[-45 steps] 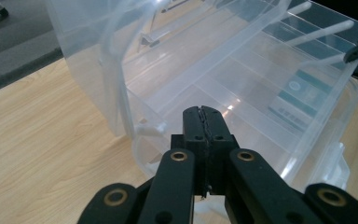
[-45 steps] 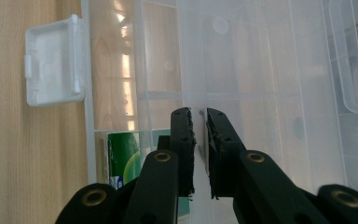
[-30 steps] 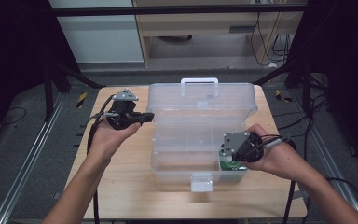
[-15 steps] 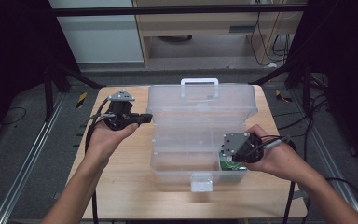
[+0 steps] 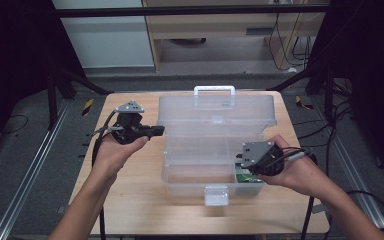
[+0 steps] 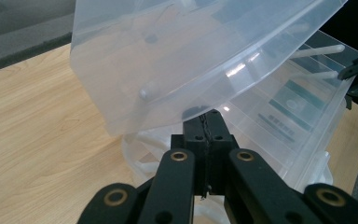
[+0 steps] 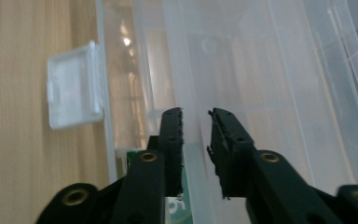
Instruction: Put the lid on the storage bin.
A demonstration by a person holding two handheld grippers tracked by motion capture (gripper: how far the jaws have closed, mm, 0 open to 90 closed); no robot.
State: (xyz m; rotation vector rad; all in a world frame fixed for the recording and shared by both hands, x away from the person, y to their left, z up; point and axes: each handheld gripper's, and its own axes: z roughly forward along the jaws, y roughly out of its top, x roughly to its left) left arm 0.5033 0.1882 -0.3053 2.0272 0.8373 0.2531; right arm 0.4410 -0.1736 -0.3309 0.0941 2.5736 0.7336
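A clear plastic box (image 5: 200, 172) stands on the wooden table with its lid (image 5: 215, 112) raised at the back. Held level in the person's left hand, my left gripper (image 5: 161, 131) is shut on nothing beside the box's left side. In the left gripper view its tips (image 6: 209, 123) sit just under the lid's (image 6: 177, 60) curved edge. Over the box's front right corner, my right gripper (image 5: 240, 164) has just been opening its jaws. They (image 7: 196, 116) stand apart over the clear plastic with nothing pressed between the pads. A green item (image 5: 245, 177) lies in the box under them.
The box has a white handle (image 5: 214, 90) on the lid's far edge and a front latch (image 5: 216, 195), also seen as a white latch (image 7: 72, 86). Bare tabletop (image 5: 130, 200) lies to the left and front. Black frame rails and cables surround the table.
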